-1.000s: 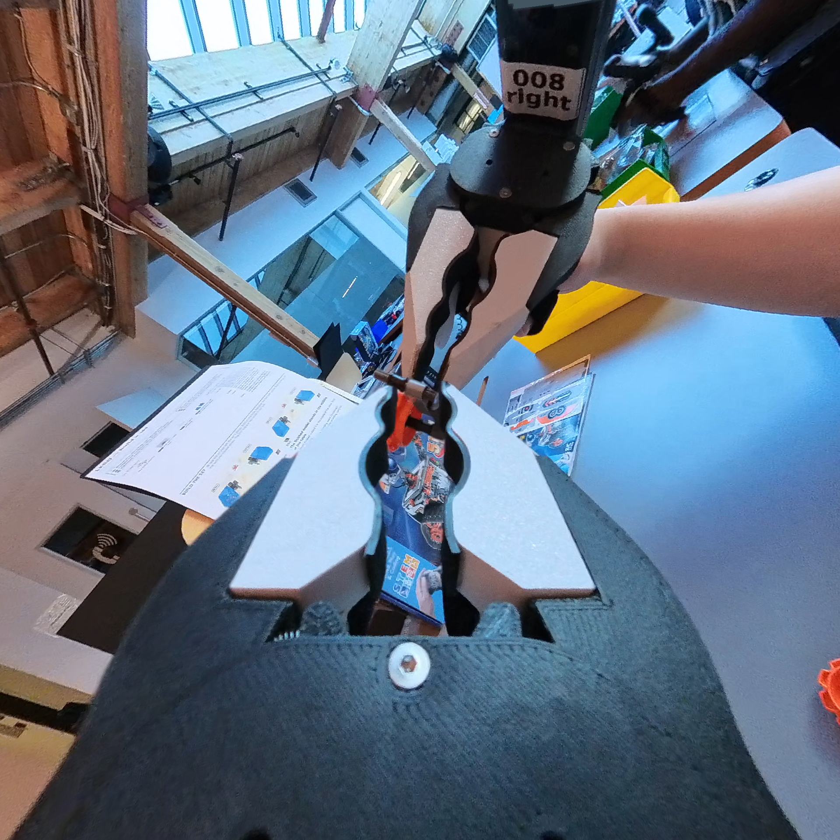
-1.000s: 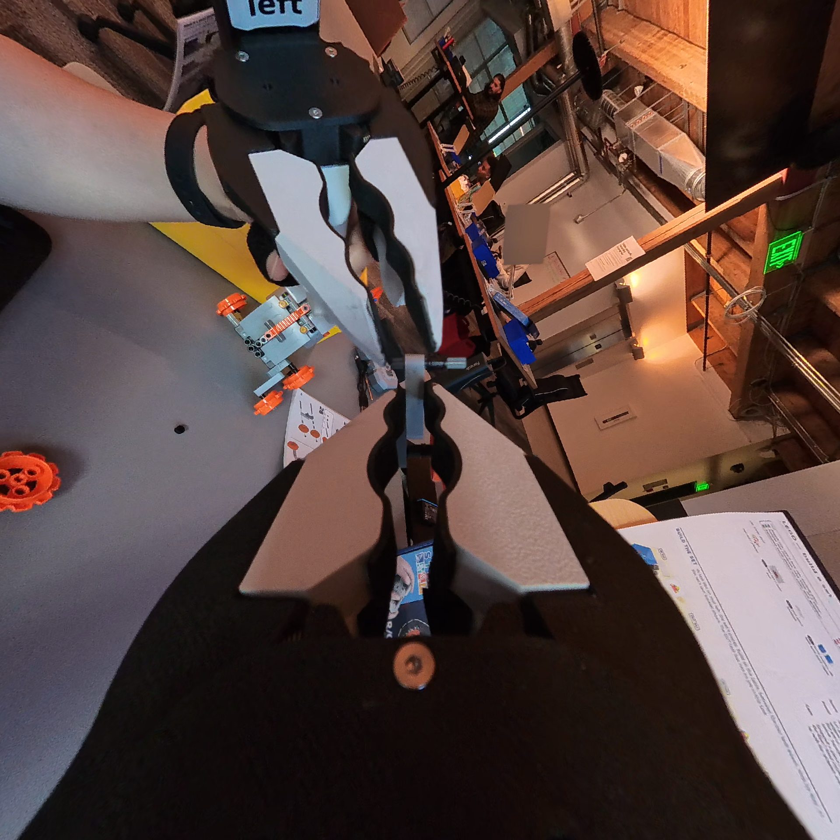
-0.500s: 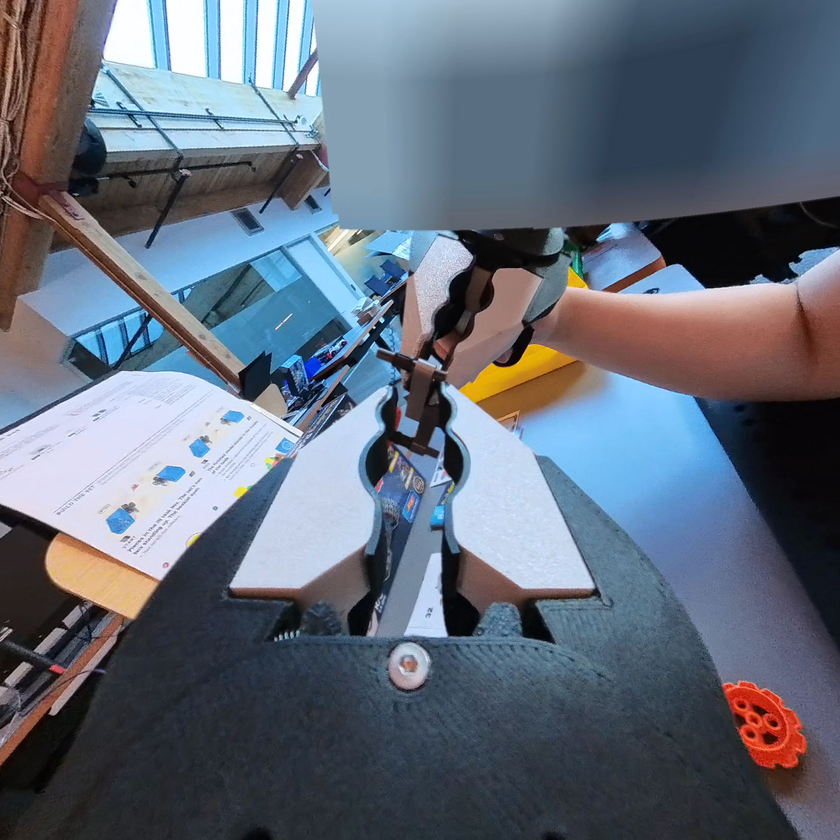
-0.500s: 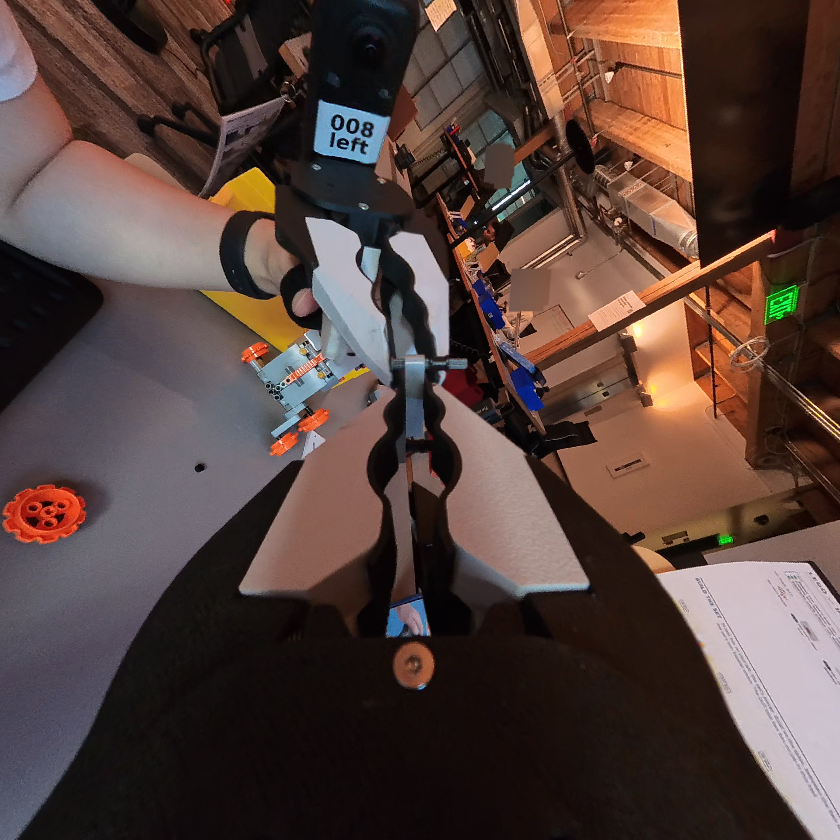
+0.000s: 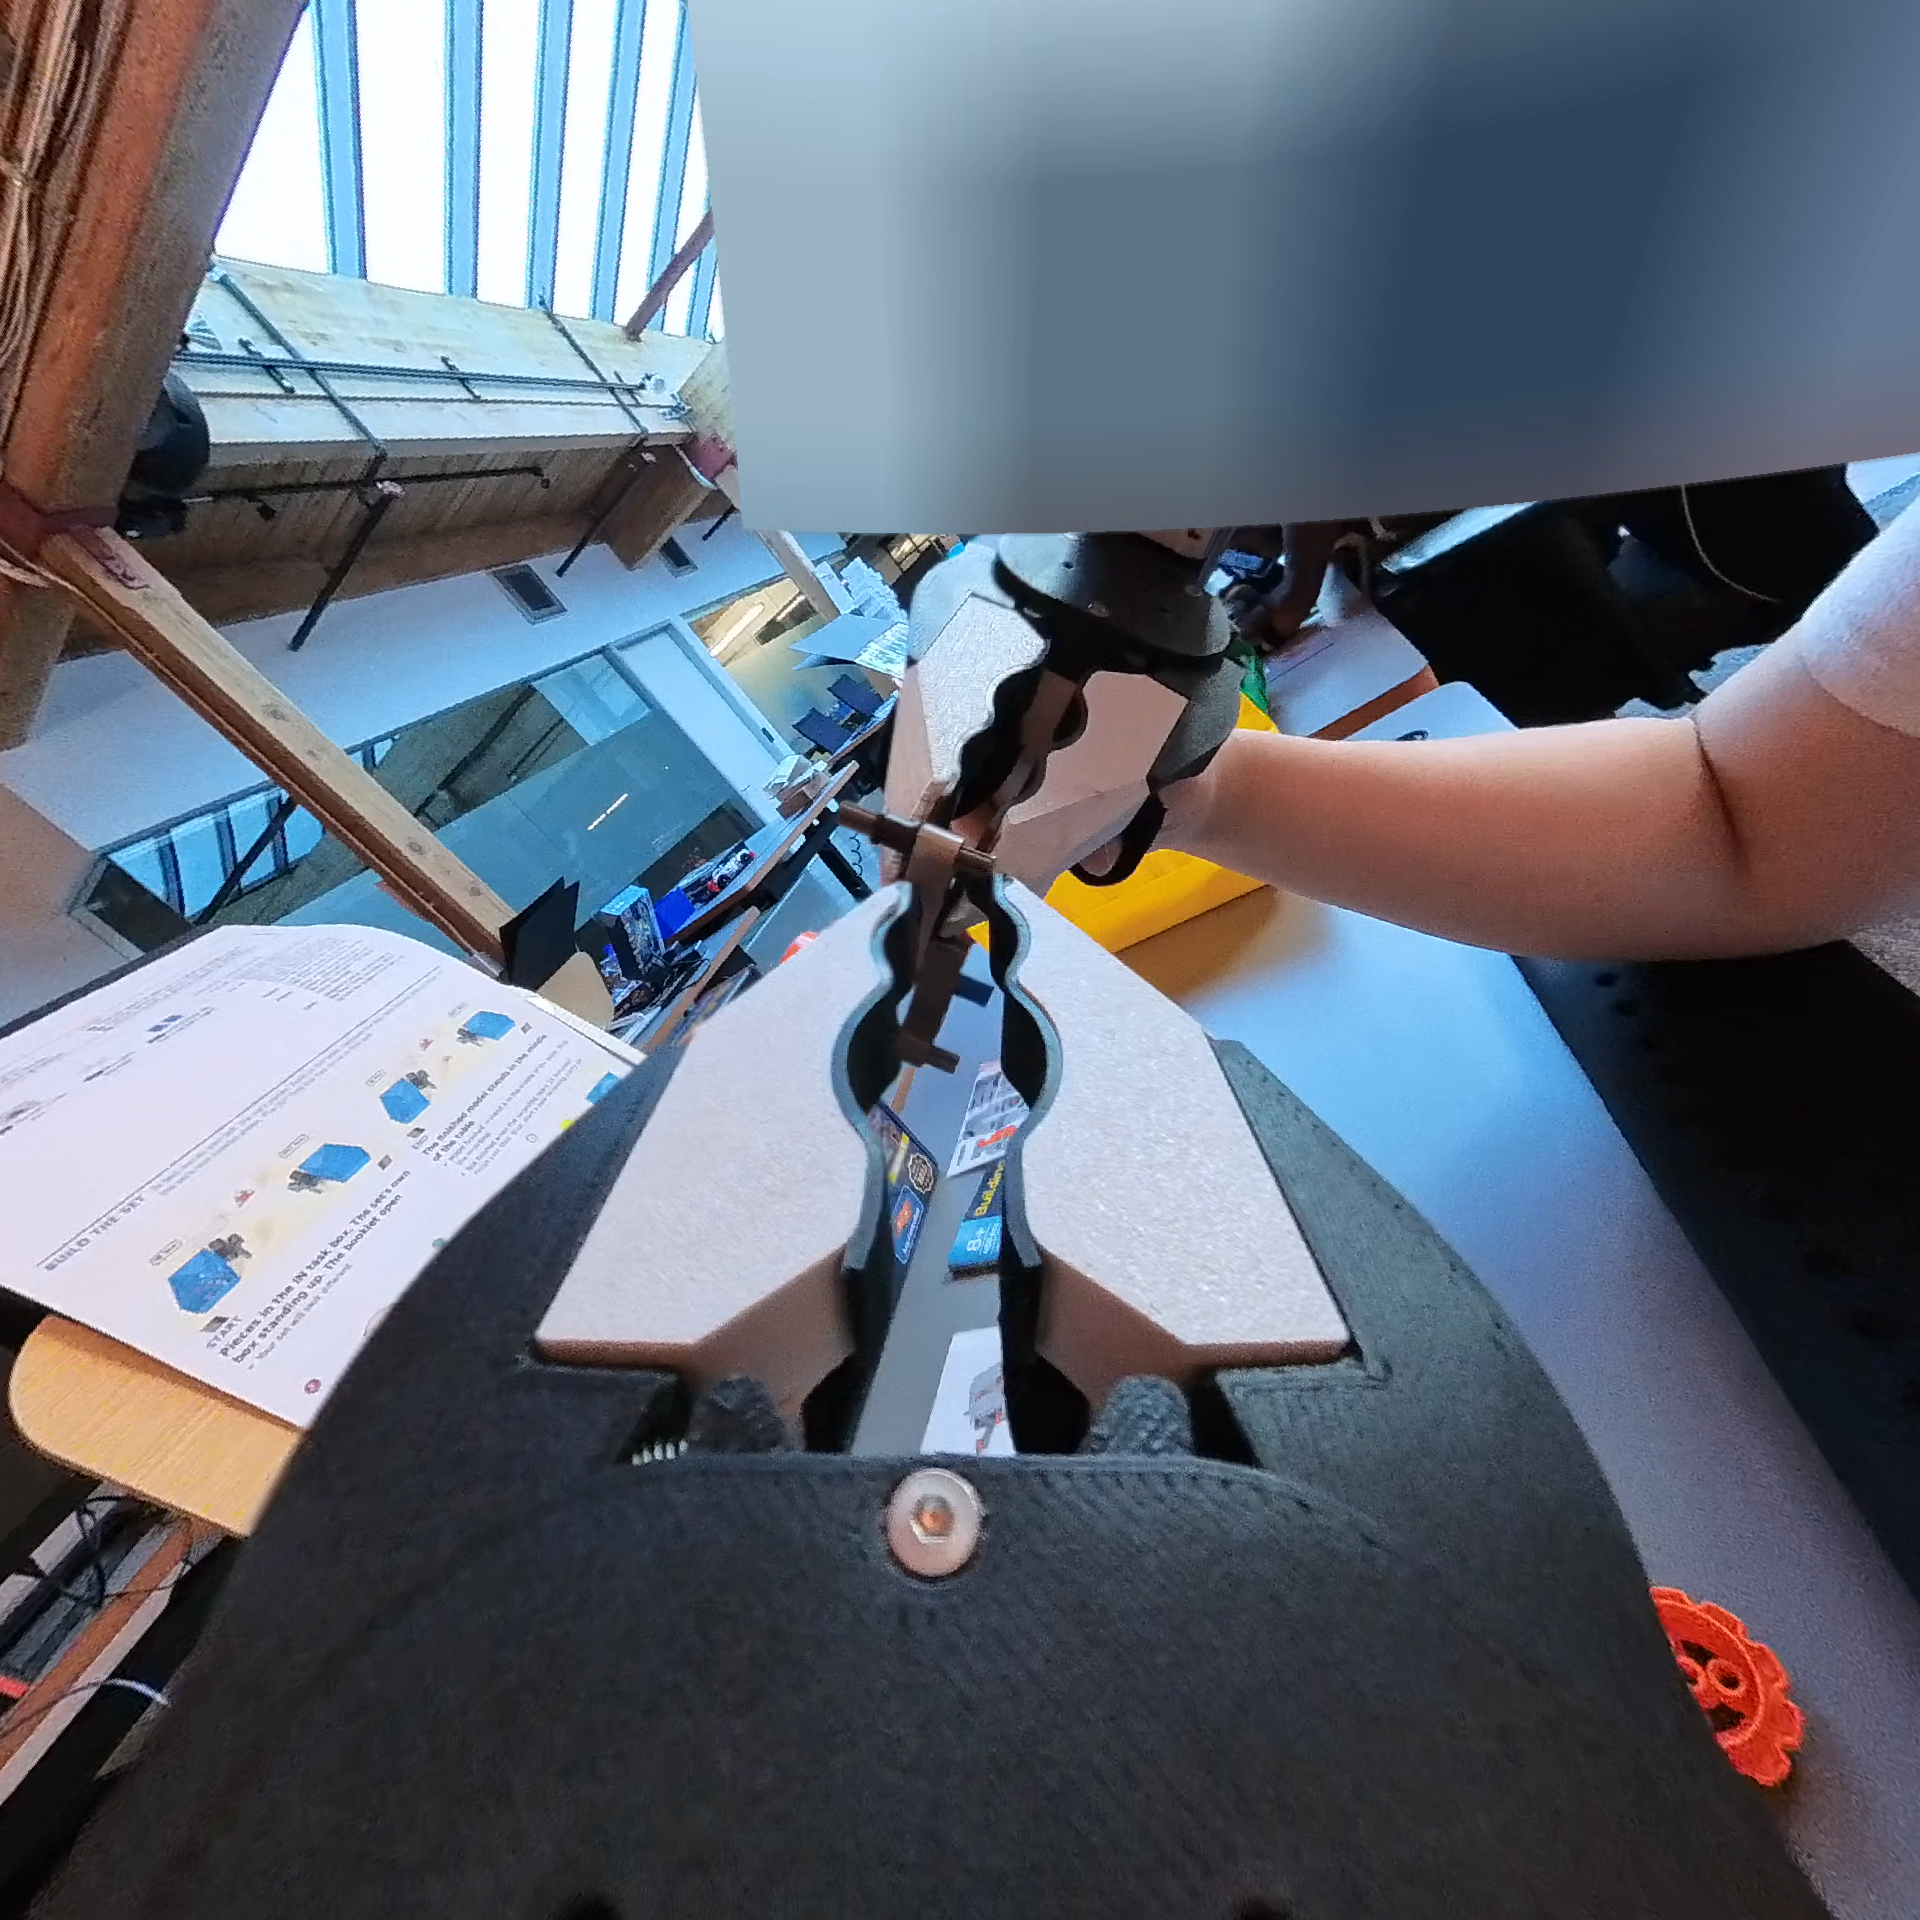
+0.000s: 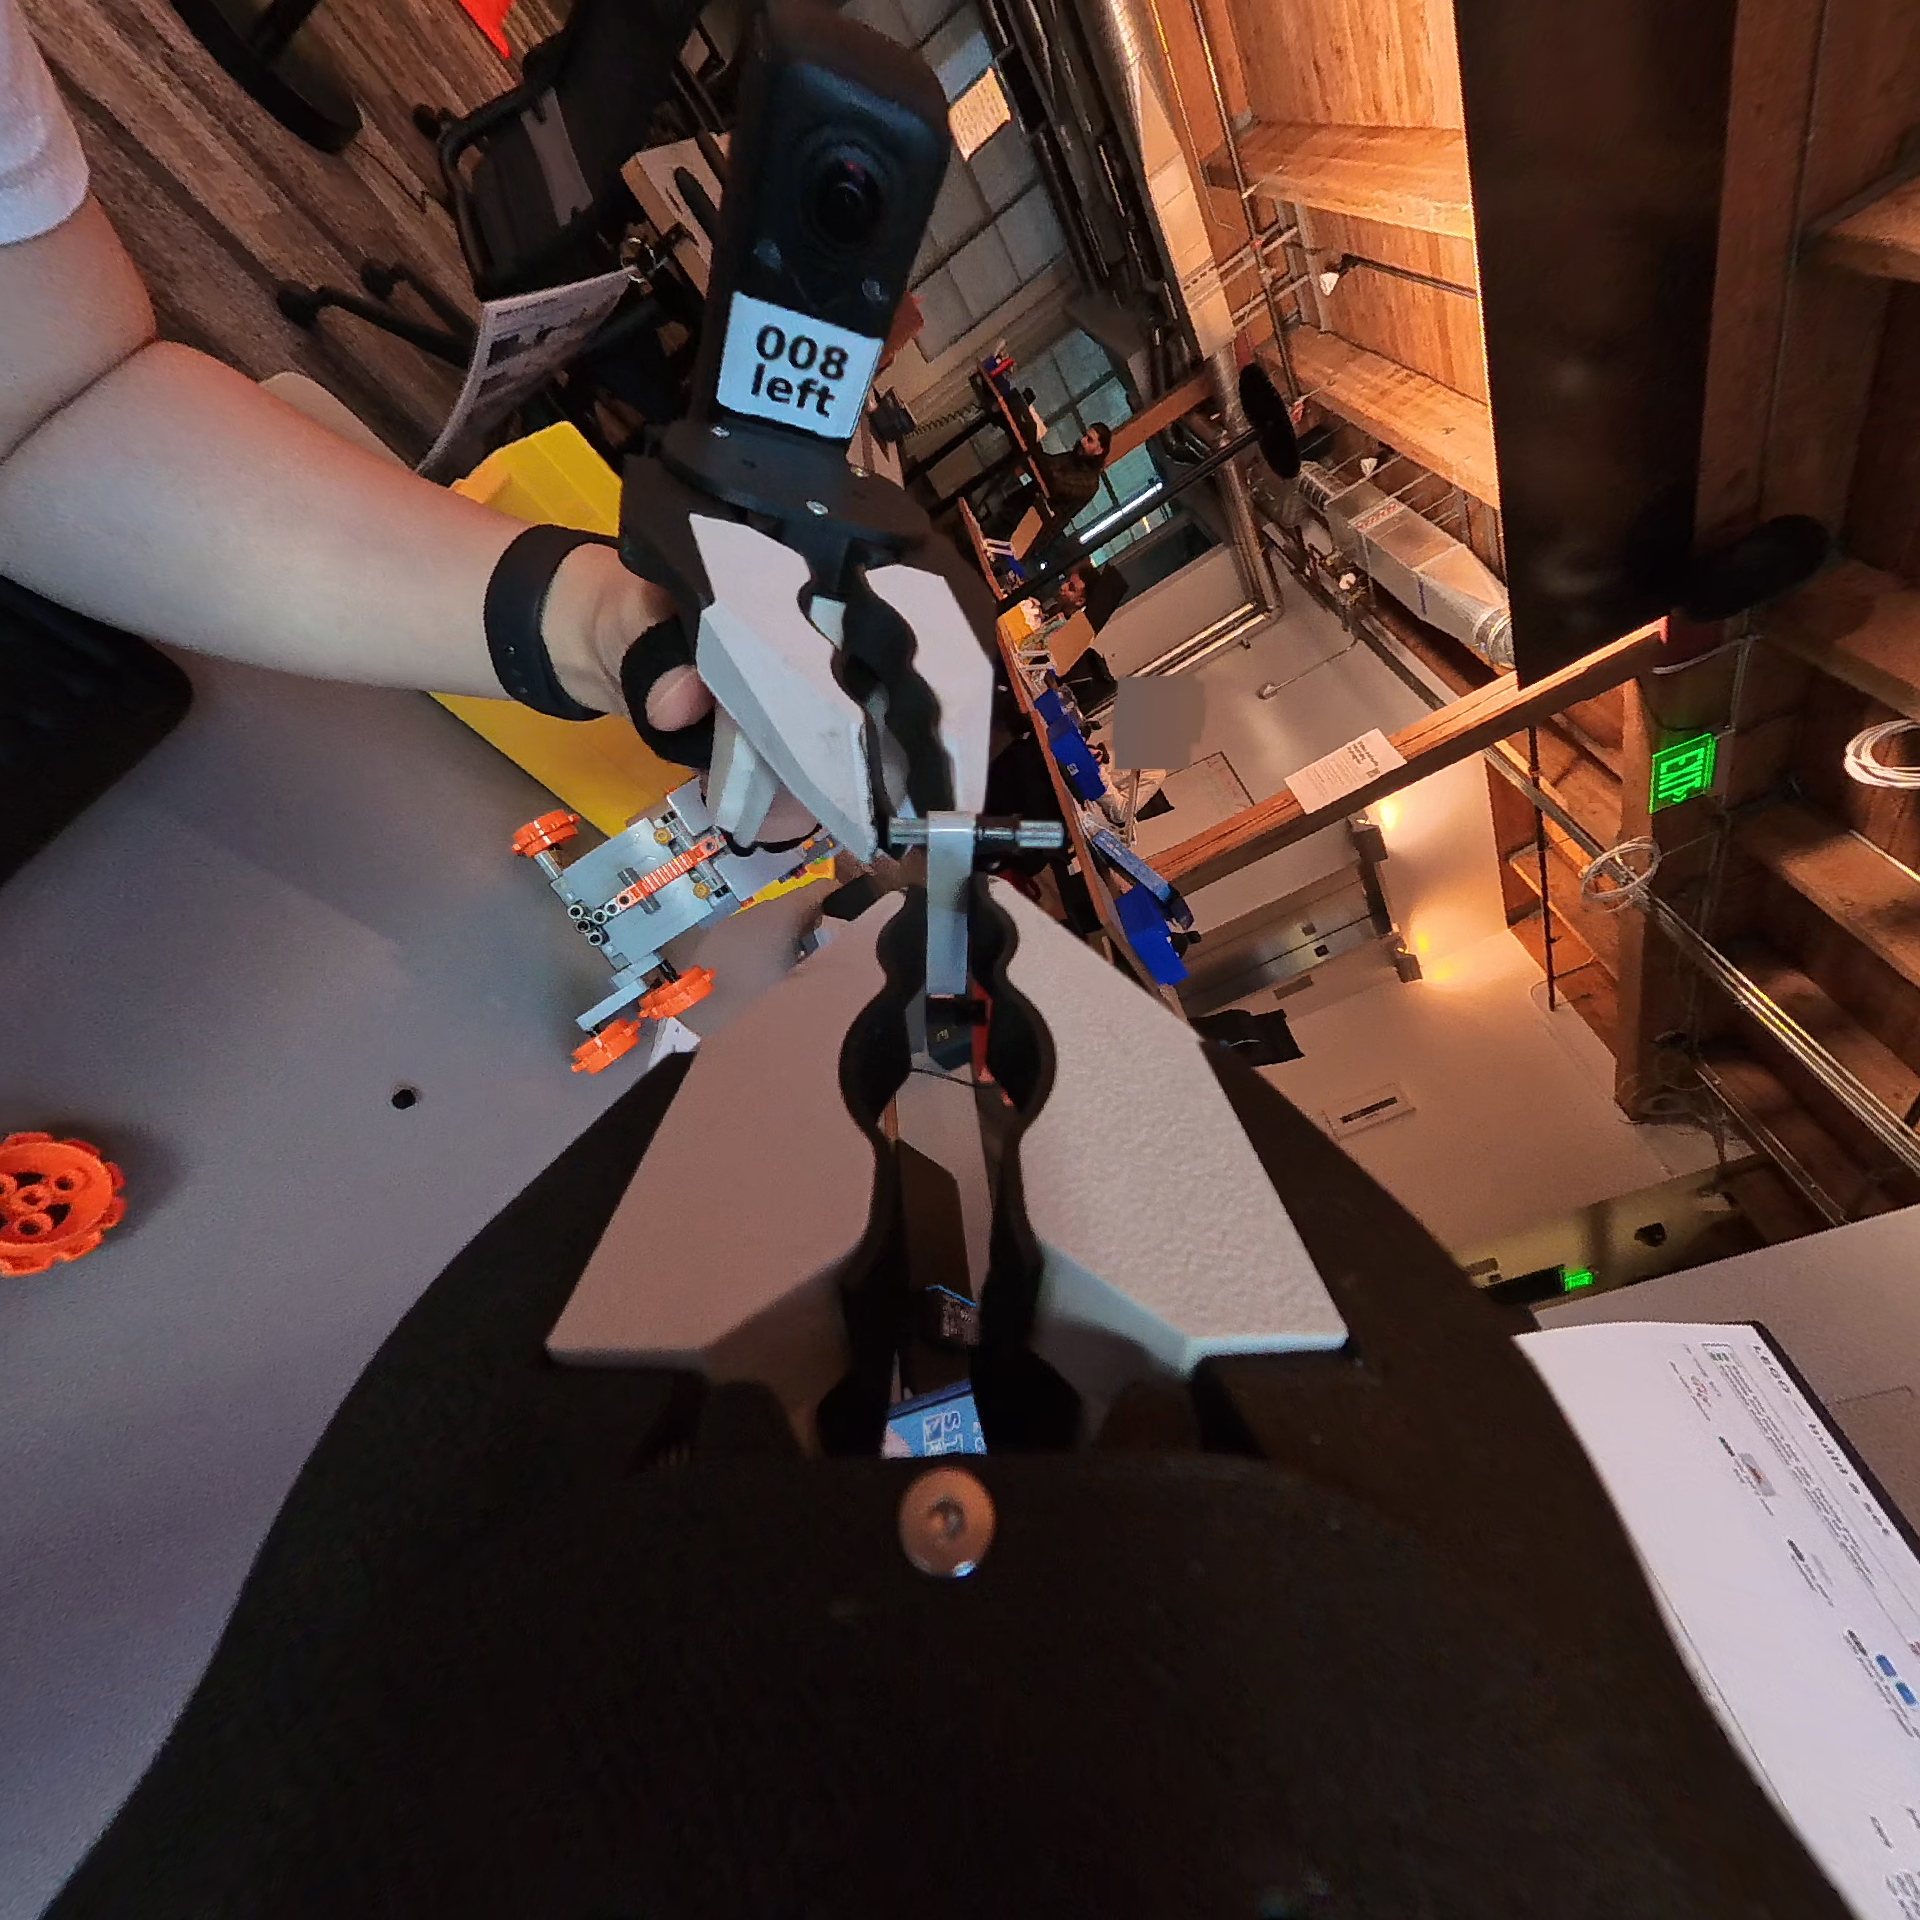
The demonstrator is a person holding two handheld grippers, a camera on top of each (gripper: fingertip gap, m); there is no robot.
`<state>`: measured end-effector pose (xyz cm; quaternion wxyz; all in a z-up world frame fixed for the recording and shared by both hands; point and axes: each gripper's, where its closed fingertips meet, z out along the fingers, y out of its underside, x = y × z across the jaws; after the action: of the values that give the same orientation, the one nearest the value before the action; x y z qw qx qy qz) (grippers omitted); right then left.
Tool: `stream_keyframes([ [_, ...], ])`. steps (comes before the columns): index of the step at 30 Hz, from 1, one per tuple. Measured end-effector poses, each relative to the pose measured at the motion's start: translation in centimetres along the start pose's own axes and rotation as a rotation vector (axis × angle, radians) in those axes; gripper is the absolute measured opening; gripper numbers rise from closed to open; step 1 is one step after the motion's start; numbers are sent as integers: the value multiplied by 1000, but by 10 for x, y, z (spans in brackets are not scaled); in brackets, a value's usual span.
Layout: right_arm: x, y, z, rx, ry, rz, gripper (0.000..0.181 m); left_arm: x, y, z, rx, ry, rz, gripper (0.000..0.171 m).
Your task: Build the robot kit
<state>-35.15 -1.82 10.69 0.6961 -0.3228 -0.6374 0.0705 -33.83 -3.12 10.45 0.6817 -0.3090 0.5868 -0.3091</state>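
My right gripper (image 6: 948,899) is shut on a short grey beam (image 6: 945,904), held in the air above the grey table (image 6: 260,987). A dark axle (image 6: 1013,833) runs crosswise through the beam's top end. My left gripper (image 6: 883,821) faces it tip to tip, its fingers closed on the axle's left end. In the left wrist view my left gripper (image 5: 951,899) has the beam (image 5: 928,956) showing in its narrow gap. The axle (image 5: 868,821) lies just past it, in front of the right gripper (image 5: 961,821).
An orange gear (image 6: 47,1200) lies on the table. A partly built grey model with orange wheels (image 6: 644,883) sits by a yellow bin (image 6: 551,488). A printed instruction sheet (image 5: 260,1122) stands on the left. Colour booklets (image 5: 987,1122) lie on the table below the tips. Less than 4 cm separates the two grippers' tips. The orange gear (image 6: 47,1200) is about 25 centimeters from both grippers' fingertips.
Both grippers have tilted and drawn back a little, so each looks farther off in the other's view. The beam and axle have stayed between the tips.
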Motion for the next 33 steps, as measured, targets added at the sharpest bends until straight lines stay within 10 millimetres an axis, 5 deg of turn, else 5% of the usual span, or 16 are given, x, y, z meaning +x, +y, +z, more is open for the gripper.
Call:
stream_keyframes([
  [7, -2, 9, 3, -33, -9, 5, 7, 1, 2, -3, -23, 8, 36, 21],
  [27, -4, 12, 7, -53, -9, 19, 7, -8, 9, -3, -74, -46, 61, 9],
  [33, -4, 14, 6, -54, -19, 21, 7, -5, 11, 0, -92, -100, 229, 5],
])
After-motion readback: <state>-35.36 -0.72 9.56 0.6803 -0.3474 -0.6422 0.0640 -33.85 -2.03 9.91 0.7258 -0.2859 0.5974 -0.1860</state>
